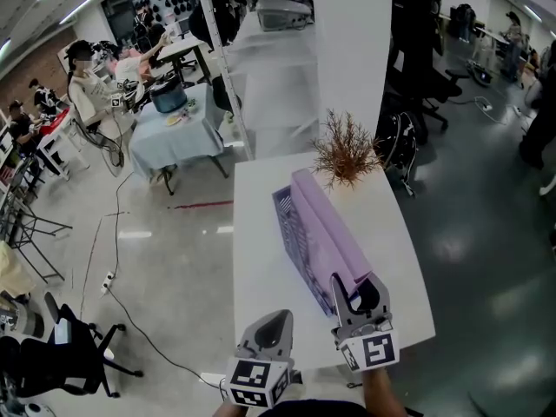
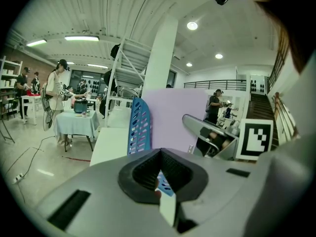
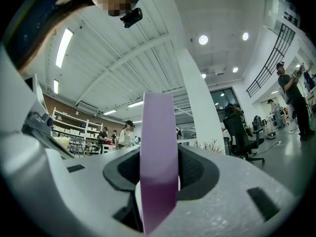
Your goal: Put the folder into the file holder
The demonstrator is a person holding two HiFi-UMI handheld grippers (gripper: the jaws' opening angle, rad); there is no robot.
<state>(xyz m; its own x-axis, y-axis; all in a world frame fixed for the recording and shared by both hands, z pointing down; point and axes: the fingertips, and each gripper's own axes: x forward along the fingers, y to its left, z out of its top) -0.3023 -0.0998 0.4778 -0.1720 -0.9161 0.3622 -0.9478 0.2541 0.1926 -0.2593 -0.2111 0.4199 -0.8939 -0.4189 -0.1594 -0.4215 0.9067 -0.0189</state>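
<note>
On the white surface (image 1: 261, 276): lilac folder (image 1: 326, 233) stands on edge and runs lengthwise away from the person, with its near end clamped in the right tongs (image 1: 356, 287). Right gripper view agrees: the folder's edge sits dead centre between the pads, both pressing on it. The folder lines up with the blue perforated file holder (image 1: 288, 220), along the right side of its long wall. It looks at least partly down in the slot; can't tell how deep. In the left gripper view the holder's wall stands upright, with the folder's flat face just behind it. Left tongs (image 1: 271, 321) sit low at the near edge of the surface, left of the holder's near end and apart from it, jaws together, nothing in them. A marker cube (image 1: 372, 351) is on the back of the right tongs, and another on the left. Dried plant (image 1: 346, 150) at the far end of the surface, just past the folder's far end. White pillar (image 1: 347, 50) behind that. Further left, people around a table with a pale blue cloth (image 1: 178, 133). Black office chair (image 1: 69, 346) on the floor, well left of the surface.
</note>
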